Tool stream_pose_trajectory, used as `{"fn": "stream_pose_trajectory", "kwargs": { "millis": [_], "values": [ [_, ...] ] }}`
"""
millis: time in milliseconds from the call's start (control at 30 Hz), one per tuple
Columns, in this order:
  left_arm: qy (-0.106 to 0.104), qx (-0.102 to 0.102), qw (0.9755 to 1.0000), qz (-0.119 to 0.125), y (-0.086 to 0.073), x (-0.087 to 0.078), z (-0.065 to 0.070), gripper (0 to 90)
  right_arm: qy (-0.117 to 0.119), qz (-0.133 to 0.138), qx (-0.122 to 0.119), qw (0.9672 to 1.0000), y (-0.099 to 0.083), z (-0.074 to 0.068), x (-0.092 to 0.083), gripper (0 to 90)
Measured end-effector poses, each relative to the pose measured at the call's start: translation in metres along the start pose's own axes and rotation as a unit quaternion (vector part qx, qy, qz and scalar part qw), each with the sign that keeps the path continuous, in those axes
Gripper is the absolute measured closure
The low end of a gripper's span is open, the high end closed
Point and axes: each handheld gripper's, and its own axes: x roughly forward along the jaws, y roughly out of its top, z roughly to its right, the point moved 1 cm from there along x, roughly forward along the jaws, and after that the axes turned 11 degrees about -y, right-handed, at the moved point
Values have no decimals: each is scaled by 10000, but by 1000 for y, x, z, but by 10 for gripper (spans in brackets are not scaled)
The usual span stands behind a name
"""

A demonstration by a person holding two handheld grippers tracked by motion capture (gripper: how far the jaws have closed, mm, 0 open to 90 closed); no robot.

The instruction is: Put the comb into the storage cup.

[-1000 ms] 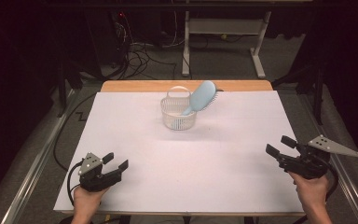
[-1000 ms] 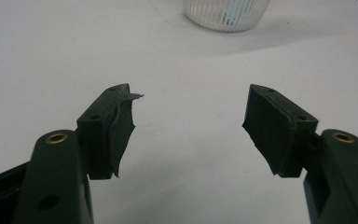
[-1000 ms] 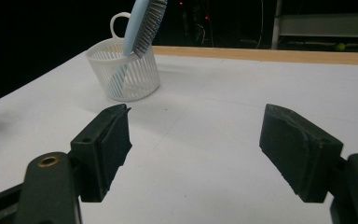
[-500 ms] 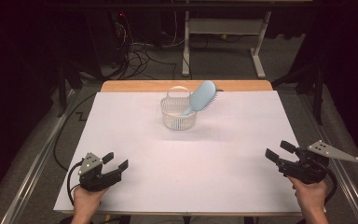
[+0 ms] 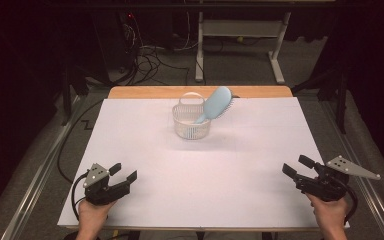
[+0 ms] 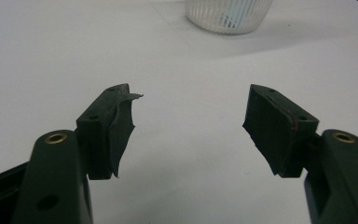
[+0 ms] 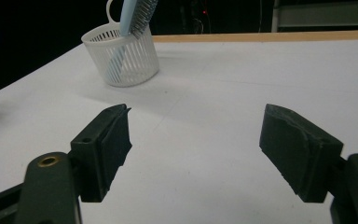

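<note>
Dark room; white-covered bench (image 5: 145,150), bare near side. Far centre: white slotted basket (image 5: 191,121) with pale blue hairbrush (image 5: 217,103) standing handle-down in it, head leaning right over the rim. Brush judged light, rigid plastic, smooth; best gripped across the head's edges. Left gripper (image 5: 124,173) and right gripper (image 5: 295,167) rest at the near corners, fingers spread, empty, well apart from the brush.
</note>
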Motion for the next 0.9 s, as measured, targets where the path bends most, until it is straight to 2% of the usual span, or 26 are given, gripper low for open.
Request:
{"fn": "stream_pose_trajectory", "kwargs": {
  "millis": [133, 233, 567, 900],
  "values": [
    [-6, -6, 10000, -2, 0, 0, 0, 330, -10, -33, -16, 10000, -4, -1, 0, 254],
    [-8, -18, 10000, 11, 0, 0, 0, 330, -44, 67, -93, 9999, -5, -3, -1, 262],
    [-32, -1, 10000, 9, 0, 0, 0, 330, 3, -31, -123, 9999, -13, -7, 4, 264],
    [-56, 2, 10000, 14, 0, 0, 1, 332, -57, -47, -175, 9998, -20, -9, 7, 282]
  ]
}}
